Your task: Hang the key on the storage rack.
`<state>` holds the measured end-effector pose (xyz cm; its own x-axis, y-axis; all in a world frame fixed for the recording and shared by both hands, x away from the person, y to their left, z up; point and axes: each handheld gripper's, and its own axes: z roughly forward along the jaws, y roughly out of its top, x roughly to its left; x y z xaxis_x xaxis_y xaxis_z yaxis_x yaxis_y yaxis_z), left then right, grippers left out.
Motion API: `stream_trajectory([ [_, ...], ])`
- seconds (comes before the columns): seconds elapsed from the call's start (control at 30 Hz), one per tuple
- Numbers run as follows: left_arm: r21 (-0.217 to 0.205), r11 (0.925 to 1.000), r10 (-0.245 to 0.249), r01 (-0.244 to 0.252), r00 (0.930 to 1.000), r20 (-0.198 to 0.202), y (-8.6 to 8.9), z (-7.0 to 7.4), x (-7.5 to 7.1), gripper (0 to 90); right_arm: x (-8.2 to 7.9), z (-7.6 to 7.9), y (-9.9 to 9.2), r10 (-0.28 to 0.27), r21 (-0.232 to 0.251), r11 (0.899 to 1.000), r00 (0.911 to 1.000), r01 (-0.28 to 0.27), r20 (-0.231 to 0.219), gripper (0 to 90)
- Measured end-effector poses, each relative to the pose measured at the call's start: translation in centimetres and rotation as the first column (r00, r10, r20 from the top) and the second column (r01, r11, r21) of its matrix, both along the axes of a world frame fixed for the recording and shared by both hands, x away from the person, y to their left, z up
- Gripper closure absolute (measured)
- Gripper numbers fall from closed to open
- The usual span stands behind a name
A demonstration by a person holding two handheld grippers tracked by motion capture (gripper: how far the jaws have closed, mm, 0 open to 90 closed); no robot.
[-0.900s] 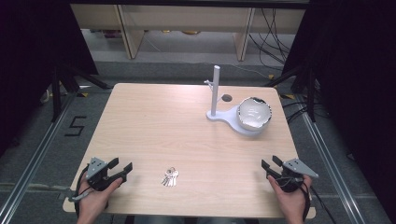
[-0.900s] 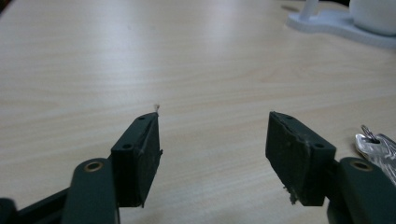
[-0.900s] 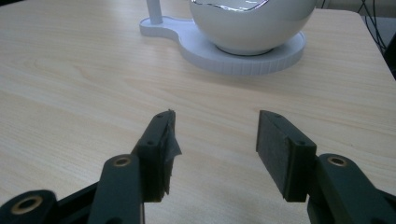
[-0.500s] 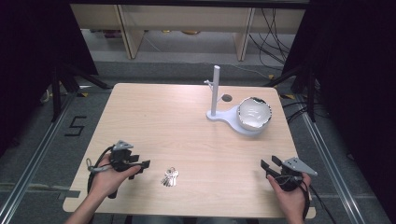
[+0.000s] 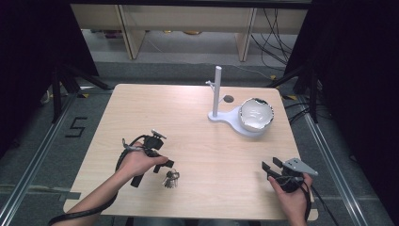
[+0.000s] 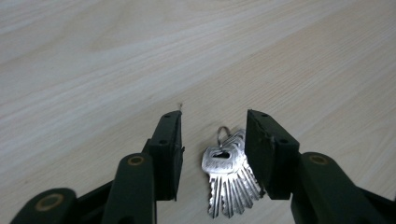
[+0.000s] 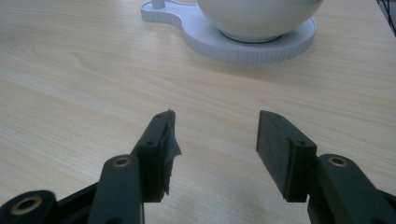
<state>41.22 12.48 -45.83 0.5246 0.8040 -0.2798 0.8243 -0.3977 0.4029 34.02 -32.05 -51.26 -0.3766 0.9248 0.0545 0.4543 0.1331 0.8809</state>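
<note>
A bunch of silver keys (image 5: 171, 179) lies on the wooden table (image 5: 188, 117) near its front edge. My left gripper (image 5: 155, 173) hovers over it, tipped downward and open. In the left gripper view the keys (image 6: 227, 175) lie between the two black jaws, closer to the right one, with the key ring at the far end. My right gripper (image 5: 269, 168) rests open at the front right of the table with nothing between its jaws. A white bowl (image 5: 256, 114) sits on a white stand base with an upright post (image 5: 217, 92).
The right gripper view looks across bare wood toward the white base (image 7: 243, 44) and bowl (image 7: 259, 16). A small dark hole (image 5: 228, 99) marks the tabletop behind the post. Shelving and cables stand beyond the far edge.
My left hand moved right and forward from the front left corner to the keys and tipped the gripper down over them. The right gripper stayed in place.
</note>
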Motion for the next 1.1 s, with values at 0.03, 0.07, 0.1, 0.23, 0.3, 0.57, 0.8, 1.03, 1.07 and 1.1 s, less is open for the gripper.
stream_trajectory([
  [0.03,0.000,1.0000,0.000,0.000,1.0000,0.000,0.0,0.0,0.0,58.7,0.0,0.0,0.0,0.000,0.000,1.000,1.0000,0.000,0.000,48.2],
  [0.07,0.004,0.9999,0.011,-0.011,0.9996,-0.027,-0.8,-0.4,0.0,59.6,-0.2,0.1,0.2,-0.012,0.021,1.000,0.9994,0.013,-0.031,48.2],
  [0.1,0.004,0.9999,0.011,-0.011,0.9996,-0.027,-0.8,-0.4,0.0,60.2,-0.2,0.1,0.2,-0.012,0.021,1.000,0.9994,0.013,-0.031,48.2],
  [0.23,0.022,0.9996,0.018,-0.017,0.9983,-0.056,-1.8,-1.3,0.2,62.5,0.0,0.0,0.0,0.009,0.003,1.000,0.9998,-0.009,-0.015,48.1],
  [0.3,0.028,0.9995,0.017,-0.015,0.9978,-0.064,-2.0,-1.5,0.3,64.5,0.0,0.0,0.0,0.012,-0.005,1.000,0.9998,-0.012,-0.016,48.0],
  [0.57,0.052,0.9986,0.012,-0.007,0.9953,-0.096,-2.7,-1.9,0.7,70.8,0.0,0.0,0.2,0.010,-0.003,1.000,0.9996,-0.010,-0.026,47.8],
  [0.8,0.059,0.9983,0.008,-0.001,0.9930,-0.118,-3.0,-2.1,0.6,75.1,0.1,0.0,0.1,0.018,-0.014,1.000,0.9994,-0.019,-0.029,47.5],
  [1.03,0.064,0.9977,-0.015,0.022,0.9934,-0.113,-3.0,-2.3,0.6,81.9,0.1,0.0,0.2,0.018,-0.015,1.000,0.9995,-0.019,-0.025,47.1],
  [1.07,0.061,0.9979,-0.015,0.022,0.9936,-0.112,-3.0,-2.3,0.6,83.8,0.1,0.0,0.2,0.019,-0.014,1.000,0.9995,-0.019,-0.027,47.1],
  [1.1,0.056,0.9982,-0.017,0.024,0.9935,-0.112,-2.9,-2.3,0.5,86.3,0.1,0.0,0.2,0.019,-0.015,1.000,0.9993,-0.019,-0.031,47.0],
])
